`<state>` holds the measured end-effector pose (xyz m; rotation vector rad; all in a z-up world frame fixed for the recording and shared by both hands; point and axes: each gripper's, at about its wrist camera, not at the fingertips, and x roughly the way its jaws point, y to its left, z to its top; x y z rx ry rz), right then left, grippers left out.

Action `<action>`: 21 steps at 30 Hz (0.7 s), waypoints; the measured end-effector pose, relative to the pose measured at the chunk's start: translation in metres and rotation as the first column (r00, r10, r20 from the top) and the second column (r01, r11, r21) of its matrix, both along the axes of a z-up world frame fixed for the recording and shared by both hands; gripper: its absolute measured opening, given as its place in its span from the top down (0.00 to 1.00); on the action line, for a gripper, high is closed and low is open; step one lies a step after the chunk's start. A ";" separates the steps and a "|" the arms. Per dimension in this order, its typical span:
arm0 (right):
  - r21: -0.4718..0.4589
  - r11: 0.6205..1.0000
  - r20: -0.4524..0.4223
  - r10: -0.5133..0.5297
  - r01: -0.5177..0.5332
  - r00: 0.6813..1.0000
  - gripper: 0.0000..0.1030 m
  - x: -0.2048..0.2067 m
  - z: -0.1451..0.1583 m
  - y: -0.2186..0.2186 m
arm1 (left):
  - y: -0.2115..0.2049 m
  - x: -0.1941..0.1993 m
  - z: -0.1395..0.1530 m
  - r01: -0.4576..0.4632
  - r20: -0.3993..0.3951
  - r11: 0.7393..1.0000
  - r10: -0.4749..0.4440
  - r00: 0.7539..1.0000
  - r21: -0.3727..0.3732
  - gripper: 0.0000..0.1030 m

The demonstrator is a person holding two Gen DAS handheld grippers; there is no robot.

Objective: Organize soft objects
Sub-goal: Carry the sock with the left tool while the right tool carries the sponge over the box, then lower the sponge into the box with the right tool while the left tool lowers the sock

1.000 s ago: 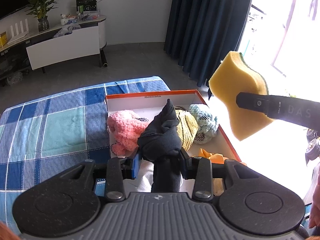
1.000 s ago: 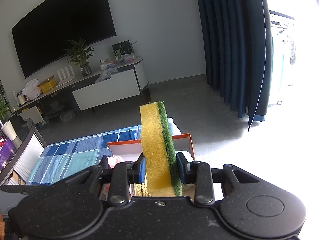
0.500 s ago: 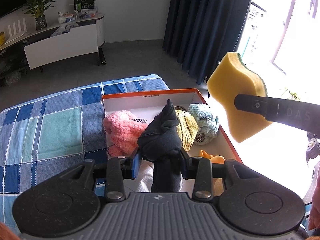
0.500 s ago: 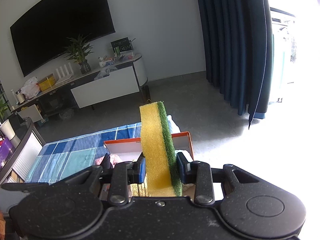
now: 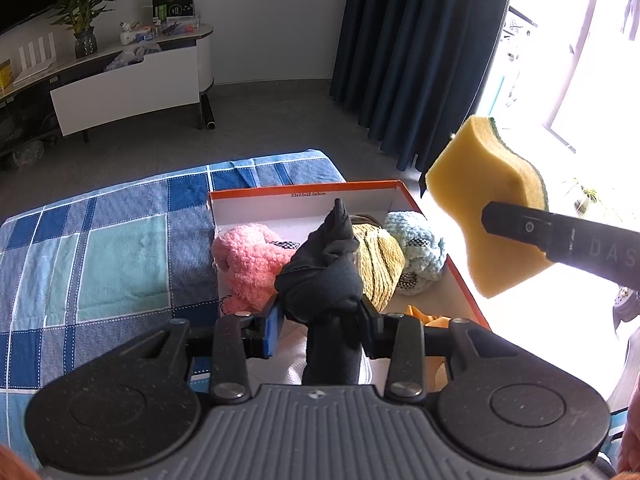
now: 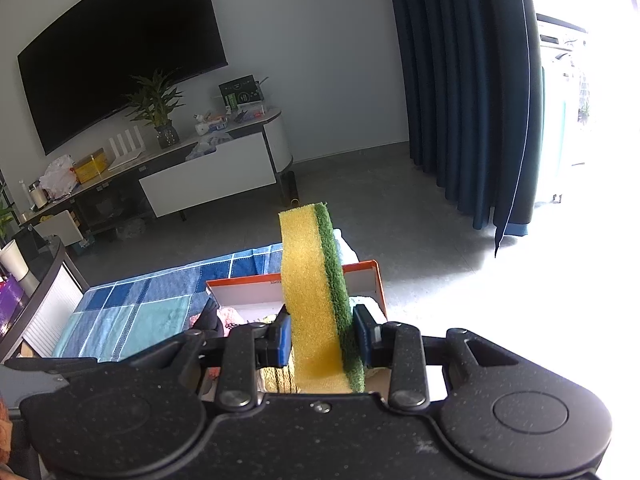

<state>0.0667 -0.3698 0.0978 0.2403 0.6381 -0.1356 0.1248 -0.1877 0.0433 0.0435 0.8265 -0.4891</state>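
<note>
My left gripper (image 5: 320,320) is shut on a knotted black cloth bundle (image 5: 324,276) that stands up above an orange-rimmed white box (image 5: 304,196). Inside the box lie a pink knitted toy (image 5: 248,264), a yellow striped knitted toy (image 5: 380,264), a pale blue knitted toy (image 5: 420,252) and an orange cloth (image 5: 424,318). My right gripper (image 6: 322,338) is shut on a yellow sponge with a green scouring side (image 6: 316,304), held upright above the same box (image 6: 248,286). In the left wrist view that sponge (image 5: 488,196) hangs over the box's right side, pinched by a black finger (image 5: 560,236).
The box rests on a blue and teal checked cloth (image 5: 100,248). Behind stand a white TV cabinet (image 5: 128,80) with a potted plant (image 5: 82,20), a dark TV (image 6: 120,80) and dark blue curtains (image 5: 420,60). Bright glare fills the right side.
Both grippers keep their grips and barely shift; the box and cloth slide only slightly in the views.
</note>
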 end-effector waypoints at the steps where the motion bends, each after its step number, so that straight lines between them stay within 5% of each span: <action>1: 0.001 1.000 0.000 -0.002 0.002 1.000 0.62 0.000 0.000 0.000 | 0.000 0.000 0.000 0.000 -0.001 1.000 0.000 1.000 -0.001 0.62; 21: 0.001 1.000 -0.025 -0.009 0.009 1.000 0.61 0.004 -0.004 0.003 | 0.004 0.000 0.001 -0.004 -0.004 1.000 0.004 1.000 -0.007 0.62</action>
